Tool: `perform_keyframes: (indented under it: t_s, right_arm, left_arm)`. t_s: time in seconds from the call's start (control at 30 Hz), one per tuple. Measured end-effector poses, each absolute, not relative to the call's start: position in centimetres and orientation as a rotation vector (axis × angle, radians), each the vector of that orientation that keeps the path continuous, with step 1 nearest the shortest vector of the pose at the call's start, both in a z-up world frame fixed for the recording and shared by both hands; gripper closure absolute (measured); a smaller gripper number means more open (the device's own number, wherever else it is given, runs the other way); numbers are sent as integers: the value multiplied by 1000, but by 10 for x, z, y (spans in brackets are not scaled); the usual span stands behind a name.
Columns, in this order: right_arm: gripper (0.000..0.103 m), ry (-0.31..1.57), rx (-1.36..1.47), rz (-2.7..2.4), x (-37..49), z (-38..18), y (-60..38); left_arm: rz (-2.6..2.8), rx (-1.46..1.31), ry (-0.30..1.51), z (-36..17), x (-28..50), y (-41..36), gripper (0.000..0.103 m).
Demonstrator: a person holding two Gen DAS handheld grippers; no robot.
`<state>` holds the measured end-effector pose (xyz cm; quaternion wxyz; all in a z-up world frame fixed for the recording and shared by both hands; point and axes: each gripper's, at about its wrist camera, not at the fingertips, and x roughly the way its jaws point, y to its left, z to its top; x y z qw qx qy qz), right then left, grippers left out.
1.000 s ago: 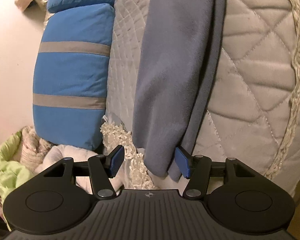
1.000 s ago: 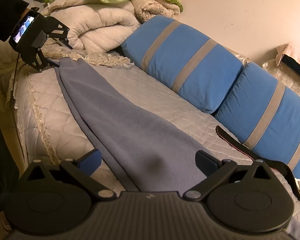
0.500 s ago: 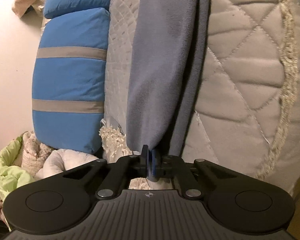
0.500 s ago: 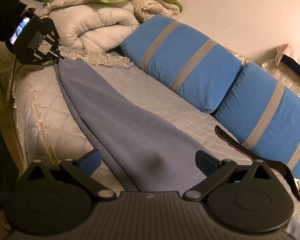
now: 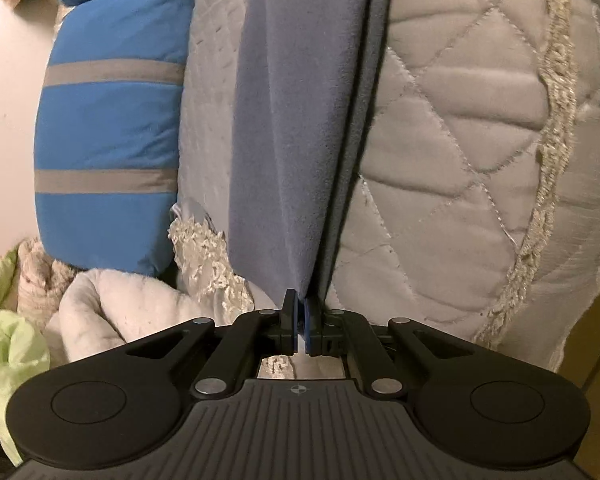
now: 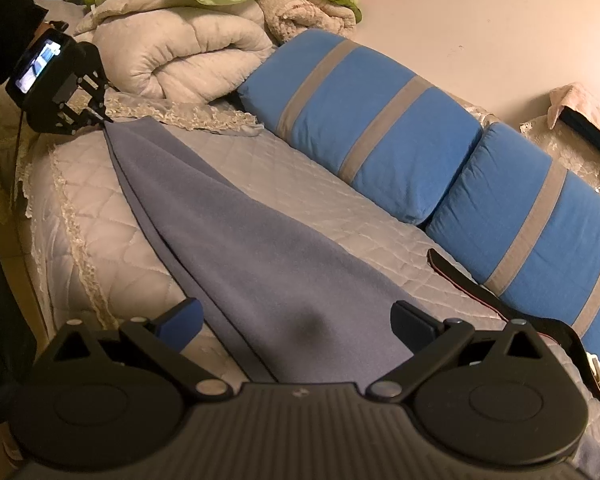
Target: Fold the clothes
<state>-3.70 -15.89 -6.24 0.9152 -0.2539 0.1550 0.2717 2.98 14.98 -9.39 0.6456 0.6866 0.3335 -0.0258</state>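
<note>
Quilted bedspread [image 5: 452, 128], apparently fleece garment [image 5: 300, 120]

L gripper [image 5: 301, 322] fingers pinched tight together; R gripper [image 6: 296, 322] fingers spread wide, nothing gripped.

Black left gripper [image 5: 300, 320] and right gripper [image 6: 296, 320], blue-padded jaws, silver rivets.

A grey-blue fleece garment [image 6: 236, 240] lies stretched lengthwise along the quilted bed [image 6: 324, 184], folded into a long narrow strip, apparently two layers; its far end tapers to a lifted point.
</note>
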Motion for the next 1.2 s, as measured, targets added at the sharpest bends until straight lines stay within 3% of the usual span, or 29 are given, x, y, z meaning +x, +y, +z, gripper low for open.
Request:
perform_keyframes:
  t_s: [0.17,0.2,0.23,0.3,0.33,0.53,0.7,0.83,1.17,1.2]
  right_arm:
    - [0,313,-519,566,-38,-61,-160]
    - [0,310,-517,567,-39,-60,-160]
    - [0,309,-516,568,-39,-60,-161]
    - [0,307,-513,567,-39,-59,-161]
    - [0,306,-513,566,-39,-59,-161]
    - [0,296,-507,566,-42,-57,-162]
    - [0,303,-513,567,-42,-58,-161]
    - [0,315,-513,564,-40,-60,-160]
    - [0,352,-507,547,-33,-66,-163]
    - [0,354,-506,547,-32,-66,-163]
  left_arm:
    - [18,1531,815,-81,33,158,94]
    - [36,1506,827,-77,33,161,78]
    - [53,1469,834,-71,34,163,56]
    - [68,1365,843,-57,34,168,36]
    - [75,1296,858,-48,36,171,34]
    - [173,769,935,3,51,205,34]
    - [214,396,871,38,57,229,34]
    - [135,355,805,45,68,218,34]
    - [56,94,850,11,127,240,34]
    - [44,47,860,7,131,246,40]
